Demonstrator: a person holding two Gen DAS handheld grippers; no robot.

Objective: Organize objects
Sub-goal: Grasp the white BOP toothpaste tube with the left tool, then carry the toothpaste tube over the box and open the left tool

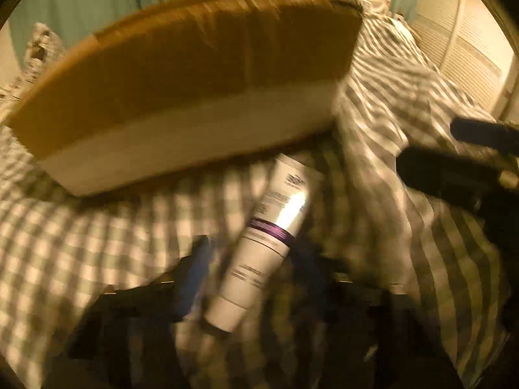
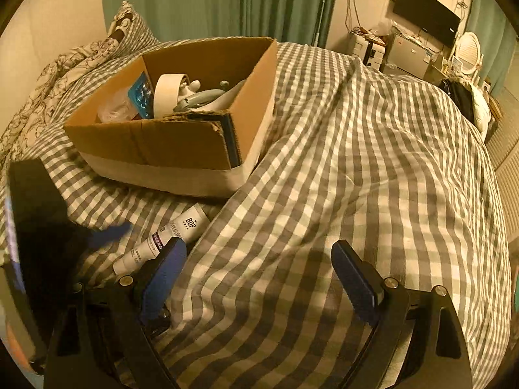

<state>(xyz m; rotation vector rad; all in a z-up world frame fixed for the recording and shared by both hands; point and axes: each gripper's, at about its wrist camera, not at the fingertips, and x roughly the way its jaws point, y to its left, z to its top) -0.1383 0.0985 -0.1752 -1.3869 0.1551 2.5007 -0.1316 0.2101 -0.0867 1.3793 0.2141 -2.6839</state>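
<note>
A white tube [image 1: 262, 243] with a purple band lies on the checked quilt [image 2: 373, 162], just in front of the cardboard box [image 2: 181, 149] and close to its near wall. In the left wrist view, which is blurred, the tube lies between the two blue-padded fingers of the left gripper [image 1: 253, 269]; the fingers stand apart on either side of it, and whether they touch it cannot be told. The right gripper [image 2: 259, 259] hangs over bare quilt to the right of the tube [image 2: 165, 236], its fingers spread wide with nothing between them; its left finger hides part of the tube. The box holds a roll of tape [image 2: 167, 94], a blue packet [image 2: 141, 92] and some grey and white items. A floral pillow [image 2: 65, 74] lies behind the box.
</note>
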